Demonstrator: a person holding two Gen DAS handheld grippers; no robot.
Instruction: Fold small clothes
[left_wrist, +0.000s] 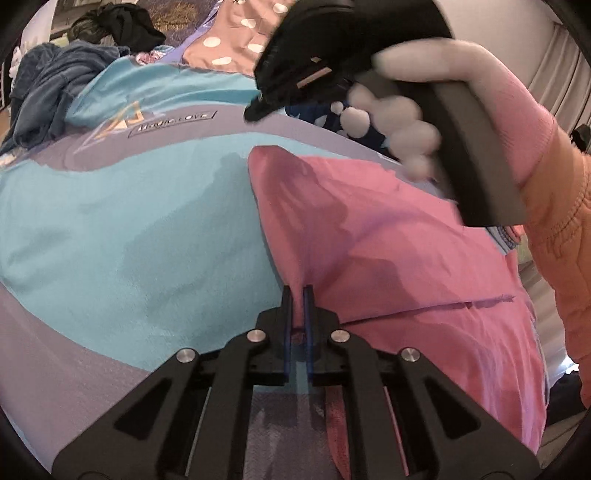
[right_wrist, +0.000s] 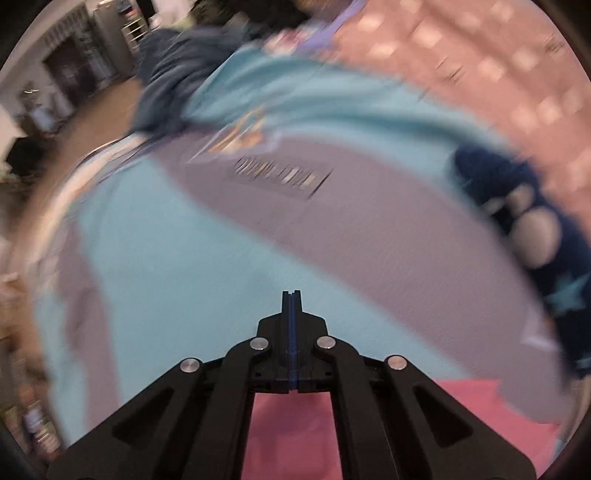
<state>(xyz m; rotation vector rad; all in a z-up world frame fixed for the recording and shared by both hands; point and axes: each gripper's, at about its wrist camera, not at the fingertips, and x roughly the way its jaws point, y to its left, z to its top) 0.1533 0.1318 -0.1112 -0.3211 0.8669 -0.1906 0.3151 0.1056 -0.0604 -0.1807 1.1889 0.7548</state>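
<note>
A pink garment (left_wrist: 399, 258) lies on a turquoise and grey bedspread (left_wrist: 129, 236). My left gripper (left_wrist: 298, 291) is shut on a pinched fold of the pink garment at its left edge, which rises in a ridge ahead of the fingers. My right gripper (left_wrist: 258, 110) hovers above the far side of the garment, held in a white-gloved hand; its fingertips are dark and blurred there. In the blurred right wrist view the right gripper (right_wrist: 291, 295) is shut with nothing between its fingers, and the pink garment (right_wrist: 291, 435) lies below and behind it.
A dark blue garment with stars and white dots (right_wrist: 554, 258) lies at the right. A blue denim pile (left_wrist: 55, 92) and black clothes (left_wrist: 125, 26) sit at the far left. A pink dotted blanket (left_wrist: 236, 40) lies beyond. The bed's edge and floor (right_wrist: 92, 107) show at the left.
</note>
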